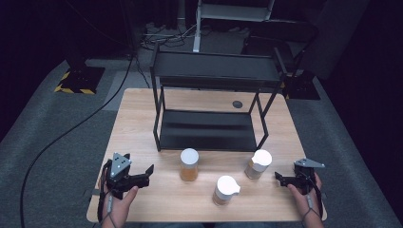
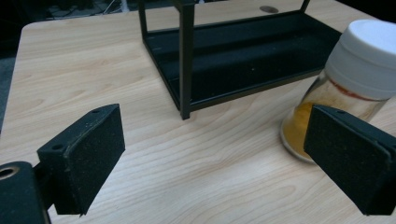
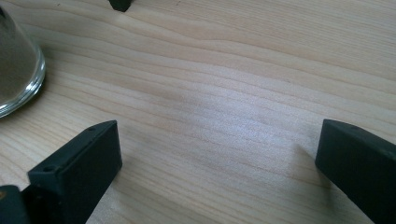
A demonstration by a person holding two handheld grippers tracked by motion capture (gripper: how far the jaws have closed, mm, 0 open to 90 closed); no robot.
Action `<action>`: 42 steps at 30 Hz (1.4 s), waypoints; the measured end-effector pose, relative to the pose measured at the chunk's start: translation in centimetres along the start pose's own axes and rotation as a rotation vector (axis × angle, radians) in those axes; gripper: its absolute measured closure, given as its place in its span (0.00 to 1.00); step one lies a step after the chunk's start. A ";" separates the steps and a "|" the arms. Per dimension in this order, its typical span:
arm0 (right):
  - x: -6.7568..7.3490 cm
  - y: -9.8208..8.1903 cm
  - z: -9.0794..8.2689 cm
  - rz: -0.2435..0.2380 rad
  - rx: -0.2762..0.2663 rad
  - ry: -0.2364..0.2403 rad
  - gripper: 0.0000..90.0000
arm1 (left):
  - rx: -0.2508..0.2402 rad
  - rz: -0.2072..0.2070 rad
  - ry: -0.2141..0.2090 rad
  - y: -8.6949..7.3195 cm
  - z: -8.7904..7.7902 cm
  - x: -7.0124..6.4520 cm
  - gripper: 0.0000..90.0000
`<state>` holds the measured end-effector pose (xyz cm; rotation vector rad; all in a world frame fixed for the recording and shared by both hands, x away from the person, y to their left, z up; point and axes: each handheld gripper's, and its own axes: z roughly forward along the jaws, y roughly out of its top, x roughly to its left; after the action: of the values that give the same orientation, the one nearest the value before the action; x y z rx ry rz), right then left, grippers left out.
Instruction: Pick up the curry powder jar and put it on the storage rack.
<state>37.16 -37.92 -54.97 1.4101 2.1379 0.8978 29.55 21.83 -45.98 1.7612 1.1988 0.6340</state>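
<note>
On table: three white-lidded jars, orange-brown powder inside.

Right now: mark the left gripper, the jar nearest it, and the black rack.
left gripper (image 1: 151, 172), high view, between its fingertips.
jar with orange powder (image 1: 189, 166), high view, glass side under the white lid.
black rack (image 1: 209, 138), high view, bare lower shelf.
</note>
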 end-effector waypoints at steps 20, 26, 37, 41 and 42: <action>0.0 0.0 0.0 0.000 0.000 0.000 0.00 | -0.032 0.030 -0.060 1.7 0.8 -2.2 0.04; 0.0 0.0 0.0 0.000 0.000 0.000 0.00 | -0.032 0.036 -0.073 2.0 1.3 -2.8 0.04; 0.0 0.0 0.0 -0.002 0.000 0.001 0.00 | -0.041 0.040 -0.100 2.5 1.5 -3.9 0.04; 0.0 0.0 0.0 -0.001 0.000 0.001 0.00 | -0.040 0.048 -0.103 2.8 1.6 -4.3 0.04; 0.0 0.0 0.0 -0.001 0.000 0.001 0.00 | -0.040 0.048 -0.103 2.8 1.6 -4.3 0.04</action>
<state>37.19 -37.91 -54.97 1.4083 2.1394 0.8982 30.35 16.92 -43.96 1.7714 1.0701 0.5842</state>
